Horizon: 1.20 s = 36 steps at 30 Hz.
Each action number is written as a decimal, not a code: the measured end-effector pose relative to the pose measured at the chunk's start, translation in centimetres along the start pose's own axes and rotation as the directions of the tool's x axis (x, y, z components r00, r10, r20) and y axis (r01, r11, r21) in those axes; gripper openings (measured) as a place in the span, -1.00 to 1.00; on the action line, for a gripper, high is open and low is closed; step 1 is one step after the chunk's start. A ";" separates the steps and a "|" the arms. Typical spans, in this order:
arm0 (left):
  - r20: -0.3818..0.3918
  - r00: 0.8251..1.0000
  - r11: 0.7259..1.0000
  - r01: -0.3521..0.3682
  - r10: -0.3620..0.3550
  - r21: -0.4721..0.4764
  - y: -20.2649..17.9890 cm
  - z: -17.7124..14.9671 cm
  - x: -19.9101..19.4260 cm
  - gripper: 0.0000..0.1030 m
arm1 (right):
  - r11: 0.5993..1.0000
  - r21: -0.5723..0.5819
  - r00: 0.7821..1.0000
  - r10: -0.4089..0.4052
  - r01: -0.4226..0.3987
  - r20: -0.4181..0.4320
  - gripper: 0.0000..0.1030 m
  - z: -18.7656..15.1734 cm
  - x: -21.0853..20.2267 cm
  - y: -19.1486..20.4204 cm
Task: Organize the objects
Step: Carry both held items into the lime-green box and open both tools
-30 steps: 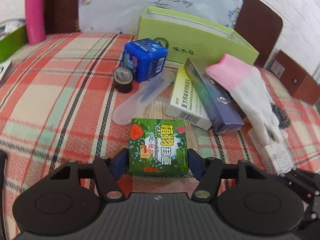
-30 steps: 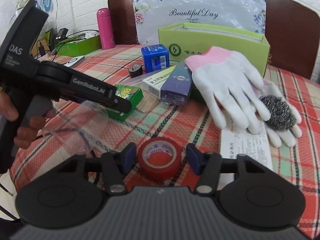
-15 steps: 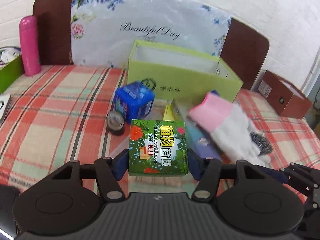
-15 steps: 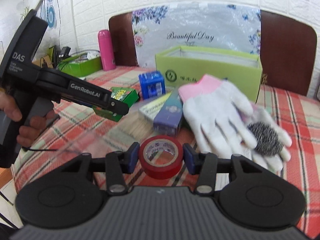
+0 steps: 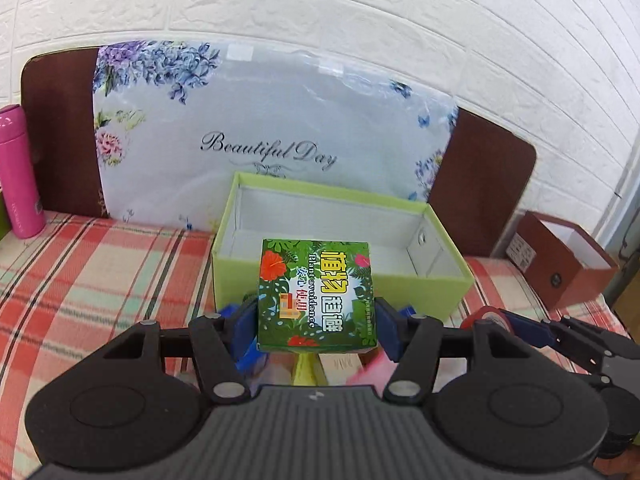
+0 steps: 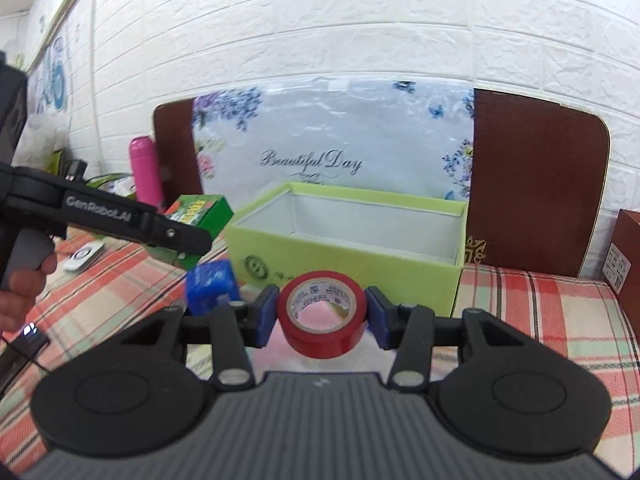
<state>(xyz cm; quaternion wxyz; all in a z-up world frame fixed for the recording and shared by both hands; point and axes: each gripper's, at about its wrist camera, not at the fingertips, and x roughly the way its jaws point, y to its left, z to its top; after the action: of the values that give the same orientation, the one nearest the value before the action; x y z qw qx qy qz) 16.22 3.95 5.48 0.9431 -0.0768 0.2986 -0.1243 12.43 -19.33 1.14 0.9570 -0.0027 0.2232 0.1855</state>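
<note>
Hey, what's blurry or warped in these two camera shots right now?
Left wrist view: the green plant-print box is sharp, the items beneath it smear, and the brick wall bows. Right wrist view: the red tape roll is crisp, the blue box is motion-blurred, and the corners vignette black.

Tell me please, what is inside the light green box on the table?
The light green box shows only its bare white lining and floor. In the left wrist view, the held green carton covers the near left corner; in the right wrist view, the front wall hides the near floor.
</note>
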 end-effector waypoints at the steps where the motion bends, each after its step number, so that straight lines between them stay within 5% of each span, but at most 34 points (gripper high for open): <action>1: 0.000 1.000 1.000 -0.002 0.002 -0.007 0.1 0.6 0.6 0.23 | 1.000 0.012 1.000 -0.004 0.004 0.002 -0.10 0.6 0.8 -0.5; 7: -0.030 0.999 0.999 -0.031 0.030 -0.024 1.0 3.8 5.1 0.23 | 0.997 0.055 0.999 -0.051 0.051 0.000 -0.10 3.8 5.8 -3.1; 16: -0.124 0.991 0.996 -0.057 0.049 -0.065 2.8 5.5 12.5 0.23 | 0.993 0.041 0.985 -0.105 0.112 -0.136 -0.10 4.7 14.9 -5.4; 18: -0.119 0.991 0.995 -0.067 0.058 -0.073 3.1 5.4 13.4 0.39 | 0.992 0.025 0.980 -0.115 0.120 -0.162 -0.10 4.5 16.4 -5.6; 19: -0.118 0.992 0.996 -0.060 0.052 -0.065 3.1 5.3 13.8 0.50 | 0.993 0.011 0.977 -0.115 0.119 -0.181 -0.01 4.4 17.1 -5.6; 20: -0.122 0.992 0.998 -0.040 0.034 -0.044 3.0 5.1 14.1 0.53 | 0.994 -0.003 0.975 -0.109 0.111 -0.192 0.35 4.2 17.6 -5.5; 22: -0.114 0.992 0.999 -0.046 0.045 -0.009 2.5 4.8 14.2 0.60 | 0.993 -0.029 0.977 -0.115 0.112 -0.178 0.89 3.9 17.8 -5.2; 23: -0.107 0.993 0.999 -0.043 0.043 0.005 2.4 4.6 14.1 0.63 | 0.993 -0.035 0.980 -0.114 0.109 -0.163 0.94 3.7 17.7 -5.1; 29: -0.109 0.994 0.999 -0.015 0.011 -0.035 2.4 4.4 12.5 0.63 | 0.993 -0.012 0.986 -0.114 0.114 -0.124 1.00 3.6 16.1 -5.3; 36: -0.011 0.999 0.999 0.030 -0.030 -0.030 1.6 4.5 6.4 0.63 | 0.992 0.025 0.992 -0.123 0.123 -0.033 1.00 4.5 11.1 -5.1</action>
<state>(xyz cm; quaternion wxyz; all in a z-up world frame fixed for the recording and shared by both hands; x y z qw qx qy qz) 24.17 3.96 5.30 0.9382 -0.0944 0.3047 -0.1344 25.39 -19.74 0.03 0.9629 -0.0066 0.2403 0.1230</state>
